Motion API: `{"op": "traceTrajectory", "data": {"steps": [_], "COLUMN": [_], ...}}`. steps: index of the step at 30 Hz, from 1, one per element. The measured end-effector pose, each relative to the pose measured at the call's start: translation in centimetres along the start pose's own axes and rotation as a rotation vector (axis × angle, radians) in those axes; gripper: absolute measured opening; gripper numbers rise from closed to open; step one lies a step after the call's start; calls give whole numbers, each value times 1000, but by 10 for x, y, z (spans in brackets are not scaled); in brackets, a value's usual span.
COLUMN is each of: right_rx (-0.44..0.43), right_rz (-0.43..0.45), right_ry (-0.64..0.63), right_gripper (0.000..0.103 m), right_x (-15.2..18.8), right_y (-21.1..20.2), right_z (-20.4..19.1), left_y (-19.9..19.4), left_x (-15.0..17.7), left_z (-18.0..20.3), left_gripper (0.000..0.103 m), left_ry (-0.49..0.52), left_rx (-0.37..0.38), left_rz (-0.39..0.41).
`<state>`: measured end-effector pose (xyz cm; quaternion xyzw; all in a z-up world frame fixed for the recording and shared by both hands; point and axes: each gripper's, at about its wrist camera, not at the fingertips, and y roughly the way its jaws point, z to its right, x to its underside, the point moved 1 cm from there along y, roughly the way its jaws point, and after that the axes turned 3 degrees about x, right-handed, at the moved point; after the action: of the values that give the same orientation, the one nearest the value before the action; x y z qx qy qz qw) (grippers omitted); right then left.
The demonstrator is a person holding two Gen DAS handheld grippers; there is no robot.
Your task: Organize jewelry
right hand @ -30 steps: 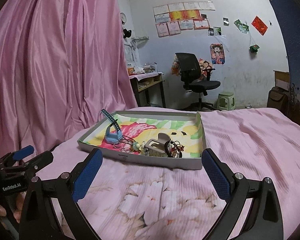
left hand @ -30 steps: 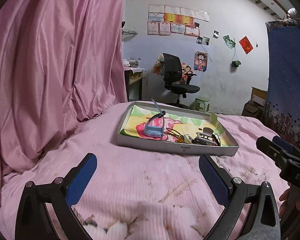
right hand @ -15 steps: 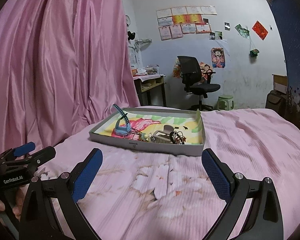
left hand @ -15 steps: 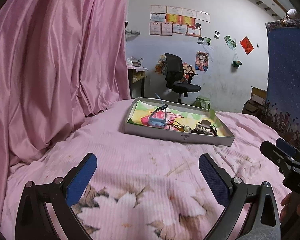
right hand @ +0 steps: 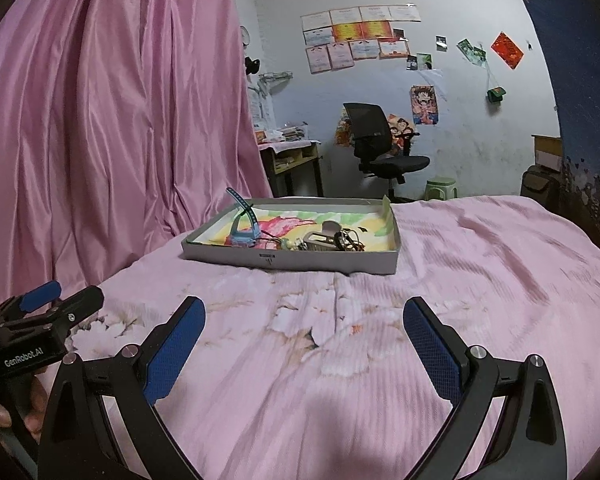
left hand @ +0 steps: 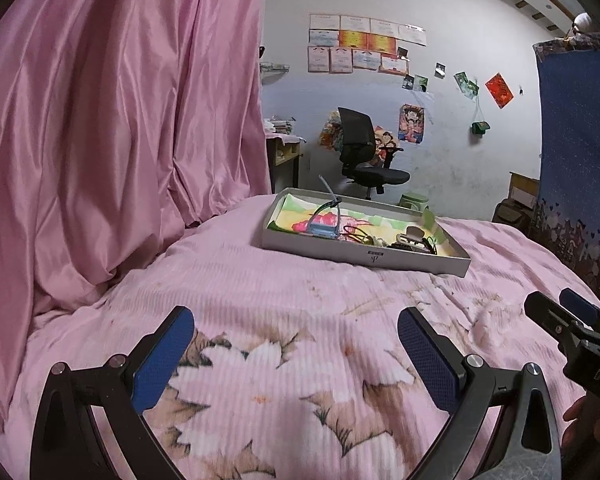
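Left wrist view: left gripper (left hand: 292,354) spread wide and empty above the pink bedspread (left hand: 300,300), well short of the shallow grey tray (left hand: 364,258) of jewelry (left hand: 410,238); right wrist view: right gripper (right hand: 304,348) likewise wide, nothing held, tray (right hand: 292,258) ahead, blue watch (right hand: 244,232) at its left end.

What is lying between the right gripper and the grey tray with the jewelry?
Only bare pink floral bedspread lies between the right gripper and the tray; the right wrist view shows nothing else there.
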<state>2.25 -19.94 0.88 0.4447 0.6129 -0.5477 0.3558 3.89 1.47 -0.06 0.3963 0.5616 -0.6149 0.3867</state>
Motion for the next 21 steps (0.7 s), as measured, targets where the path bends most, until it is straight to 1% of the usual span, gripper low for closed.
{"op": "traceTrajectory", "data": {"steps": [7, 13, 21], "right_rx": [14, 23, 26], "right_rz": [18, 17, 8], "right_ry": [4, -19, -22], "right_gripper": [98, 98, 98], "right_x": [9, 11, 11], "right_y": [-4, -2, -1], "right_z": [3, -1, -2], "left_y": [0, 0, 1], "left_x": [4, 6, 6], "left_z": [3, 9, 9], "left_gripper": [102, 102, 102], "left_ry": [20, 51, 45], "left_rx": [-4, -6, -9], "left_rz": [21, 18, 18]}}
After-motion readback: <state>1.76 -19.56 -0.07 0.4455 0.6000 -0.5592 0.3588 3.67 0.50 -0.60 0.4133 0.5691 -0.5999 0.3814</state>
